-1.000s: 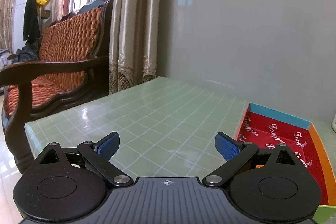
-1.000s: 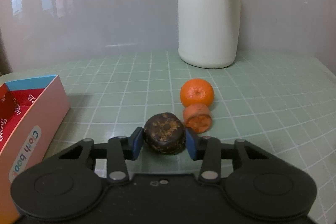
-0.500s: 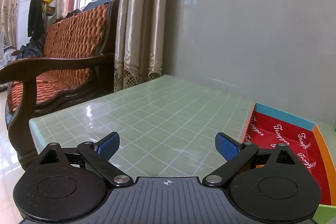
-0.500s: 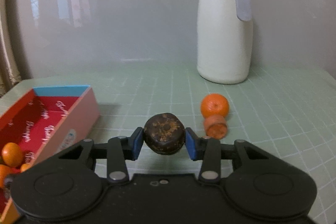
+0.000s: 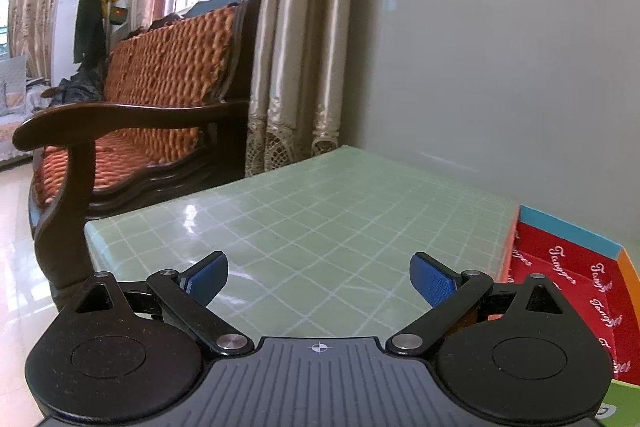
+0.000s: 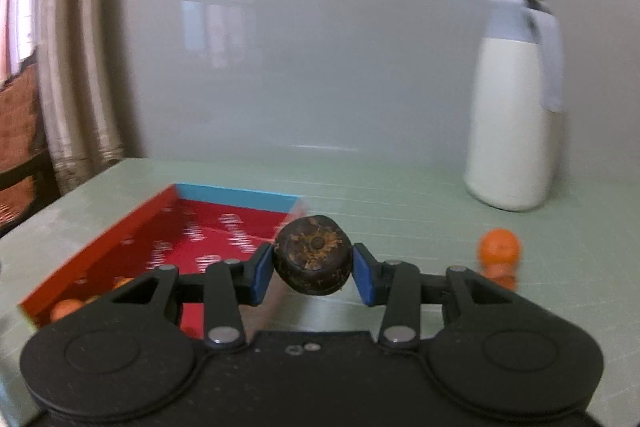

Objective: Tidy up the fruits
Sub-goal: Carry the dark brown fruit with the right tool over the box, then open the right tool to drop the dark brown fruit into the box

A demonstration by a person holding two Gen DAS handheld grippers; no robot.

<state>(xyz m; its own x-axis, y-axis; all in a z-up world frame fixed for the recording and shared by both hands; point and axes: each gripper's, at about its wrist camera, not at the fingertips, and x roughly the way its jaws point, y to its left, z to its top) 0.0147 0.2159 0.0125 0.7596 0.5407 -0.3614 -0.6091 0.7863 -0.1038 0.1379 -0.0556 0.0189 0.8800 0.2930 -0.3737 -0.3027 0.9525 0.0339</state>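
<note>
The right gripper [image 6: 313,269] fingers clamp the dark fruit [image 6: 313,261] above the desk [image 6: 400,211], carrying it toward the red box [image 6: 132,239] at nine o'clock, while the left gripper [image 5: 319,279] fingers gape empty.

Table [image 6: 400,195]: box [image 6: 236,193] at left, small fruits [image 6: 66,308] in its near end; jug [image 6: 514,123] right rear; two fruits [image 6: 499,247] before jug

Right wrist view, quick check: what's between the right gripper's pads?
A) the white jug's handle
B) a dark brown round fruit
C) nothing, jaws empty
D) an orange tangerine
B: the right gripper has both blue pads pressed on the dark brown fruit; the tangerines sit apart on the green table, near the white jug.
</note>
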